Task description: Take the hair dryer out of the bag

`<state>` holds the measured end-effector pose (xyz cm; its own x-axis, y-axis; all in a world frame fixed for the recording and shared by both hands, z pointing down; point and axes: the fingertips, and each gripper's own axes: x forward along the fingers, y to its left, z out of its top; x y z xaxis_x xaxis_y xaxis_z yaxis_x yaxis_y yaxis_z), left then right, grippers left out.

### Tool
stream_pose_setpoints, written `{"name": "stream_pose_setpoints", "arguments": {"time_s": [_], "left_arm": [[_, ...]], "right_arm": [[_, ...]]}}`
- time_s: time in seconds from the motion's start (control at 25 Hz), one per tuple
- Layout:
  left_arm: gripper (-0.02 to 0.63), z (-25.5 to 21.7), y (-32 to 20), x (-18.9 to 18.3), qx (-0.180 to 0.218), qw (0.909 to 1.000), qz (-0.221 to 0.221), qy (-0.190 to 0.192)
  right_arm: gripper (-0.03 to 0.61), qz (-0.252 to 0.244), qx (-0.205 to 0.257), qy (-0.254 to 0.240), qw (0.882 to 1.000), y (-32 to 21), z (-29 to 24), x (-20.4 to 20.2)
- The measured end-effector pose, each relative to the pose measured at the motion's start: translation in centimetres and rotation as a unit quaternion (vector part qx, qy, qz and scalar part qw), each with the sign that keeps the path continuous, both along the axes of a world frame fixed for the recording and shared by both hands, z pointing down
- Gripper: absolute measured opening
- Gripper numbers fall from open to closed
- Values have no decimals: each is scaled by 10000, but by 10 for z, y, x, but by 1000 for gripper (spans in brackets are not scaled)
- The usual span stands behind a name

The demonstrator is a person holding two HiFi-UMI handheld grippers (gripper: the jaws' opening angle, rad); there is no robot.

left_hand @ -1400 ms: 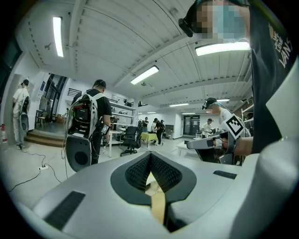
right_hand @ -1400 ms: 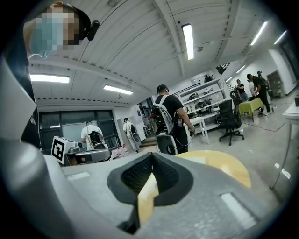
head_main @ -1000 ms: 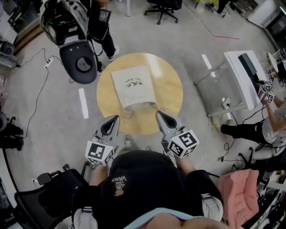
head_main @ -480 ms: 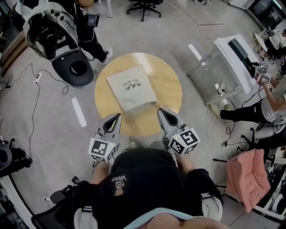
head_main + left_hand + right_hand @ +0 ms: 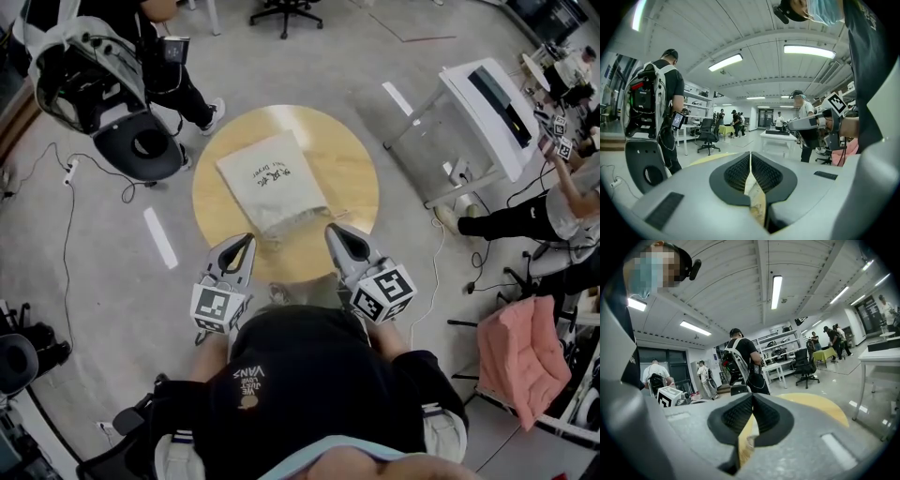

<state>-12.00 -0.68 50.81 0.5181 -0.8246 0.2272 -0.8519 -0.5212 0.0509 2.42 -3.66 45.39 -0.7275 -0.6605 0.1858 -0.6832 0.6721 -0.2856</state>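
Note:
A cream cloth bag with dark print lies flat on a round wooden table, its mouth toward me. The hair dryer is hidden; I see none outside the bag. My left gripper hovers over the table's near edge, left of the bag's mouth, jaws shut with nothing between them. My right gripper hangs at the bag's near right corner, also shut and empty. In the left gripper view the closed gripper points across the table. In the right gripper view the gripper is closed too, with the yellow tabletop beyond.
A person with a backpack rig stands beyond the table's left, beside a round black base. A white desk stands at the right, an office chair at the back. Cables run over the floor at left.
Both grippers have kept nearly the same place at the table's near edge while the head view has shifted; the left one has edged slightly lower. The bag lies as before.

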Motion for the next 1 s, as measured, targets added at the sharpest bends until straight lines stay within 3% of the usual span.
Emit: {"name": "stream_pose_setpoints", "arguments": {"time_s": [0.36,0.44,0.76,0.88,1.0], "left_arm": [[12,43,-13,15,-247,9990,-19,-361],[46,57,-15,18,-356,9984,-42,-437],[59,94,-25,19,-781,9953,-444,-374],[117,105,-31,16,-954,9934,-614,-186],[140,119,-33,17,-1152,9912,-545,-352]], "right_arm": [[-2,-225,-21,81,9997,-14,3,8],[-2,-310,-30,118,9994,-16,5,10],[-2,-562,-127,226,9981,-26,11,16],[-2,-685,-194,259,9971,-26,14,15],[-2,-803,-269,308,9959,-27,17,13]]}}
